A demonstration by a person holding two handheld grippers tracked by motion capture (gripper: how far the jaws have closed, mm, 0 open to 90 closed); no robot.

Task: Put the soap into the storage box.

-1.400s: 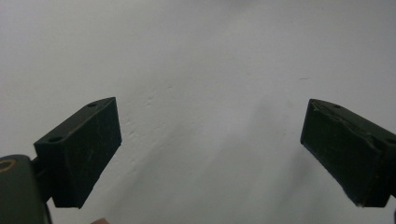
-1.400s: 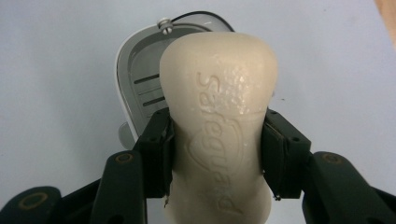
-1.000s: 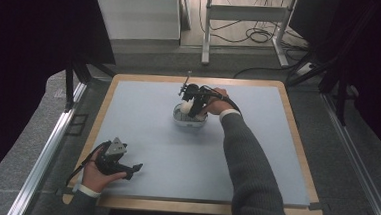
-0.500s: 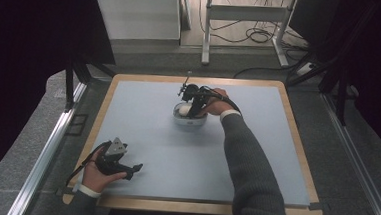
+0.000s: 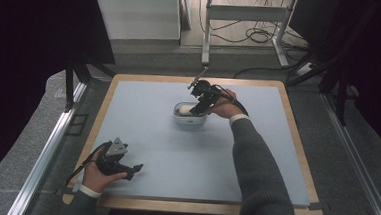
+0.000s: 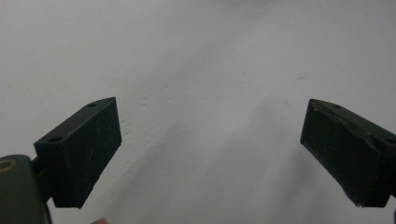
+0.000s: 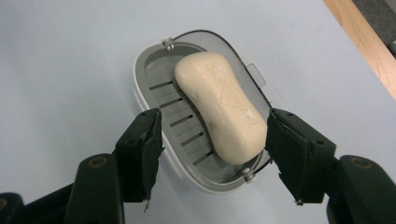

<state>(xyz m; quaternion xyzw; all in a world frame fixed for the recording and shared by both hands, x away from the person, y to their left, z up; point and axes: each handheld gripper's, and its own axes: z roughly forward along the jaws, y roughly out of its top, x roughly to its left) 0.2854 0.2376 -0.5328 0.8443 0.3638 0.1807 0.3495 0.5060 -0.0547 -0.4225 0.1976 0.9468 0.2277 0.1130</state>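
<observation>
A white soap dish (image 5: 189,115) with a grey slatted tray (image 7: 173,112) sits at the middle back of the pale blue mat (image 5: 175,156). A cream bar of soap (image 7: 219,107) lies in it, toward the side where a clear hinged lid (image 7: 252,77) folds out. My right gripper (image 7: 215,158) hovers over the dish's near end, open, one jaw on each side of it; the right jaw is close to the soap and the lid's edge. From above, this right gripper (image 5: 200,99) slants down onto the dish. My left gripper (image 5: 133,170) rests low at the mat's front left, open with nothing in it (image 6: 210,140).
The mat lies on a table with a wooden border (image 5: 296,144). Metal rails (image 5: 45,149) run along both sides. Behind the table are a metal frame's legs (image 5: 206,33) and cables on the floor (image 5: 253,36). Dark curtains hang left and right.
</observation>
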